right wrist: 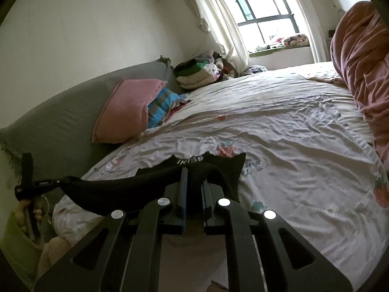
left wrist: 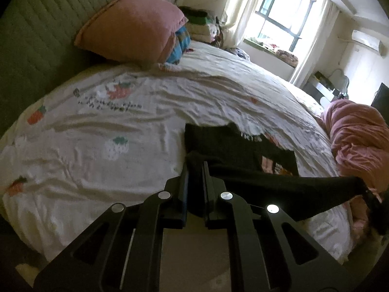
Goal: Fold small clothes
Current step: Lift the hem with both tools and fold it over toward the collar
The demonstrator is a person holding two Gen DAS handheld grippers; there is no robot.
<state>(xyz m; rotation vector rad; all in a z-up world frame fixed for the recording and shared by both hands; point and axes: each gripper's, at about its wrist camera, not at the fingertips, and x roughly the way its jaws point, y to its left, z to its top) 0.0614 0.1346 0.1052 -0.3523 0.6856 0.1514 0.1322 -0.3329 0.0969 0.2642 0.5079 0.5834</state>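
A: What did the left gripper (left wrist: 196,170) have hold of?

B: A black garment (left wrist: 233,150). Its jaws were clamped on one end of the fabric, which filled the narrow gap between the pads. The cloth stretched off to the right as a taut dark band towards the other tool, seen small at that picture's right edge.

A: And the right gripper (right wrist: 194,177)?

B: The same: pinched tight on the black garment (right wrist: 155,182), at its other end. From that camera the band ran left to the left gripper (right wrist: 24,185), small and dark by the near left corner of the bed (right wrist: 291,126).

A: So where did the garment sit?

B: Strung between the two tools at the bed's near edge. Its far part, with some pale lettering on it, lay against or just over the sheet; I could not tell which. Whether the stretched band touched the sheet could not be made out either.

A: What else was on the bed?

B: A wrinkled white sheet printed with strawberries covered it. A pink pillow (left wrist: 131,26) leaned on the green headboard (left wrist: 36,36) along the far left edge, with a blue striped cloth (left wrist: 181,45) just beside it and a pile of folded clothes (left wrist: 201,24) further along. A crumpled pink quilt (left wrist: 357,141) lay bunched along the right edge.
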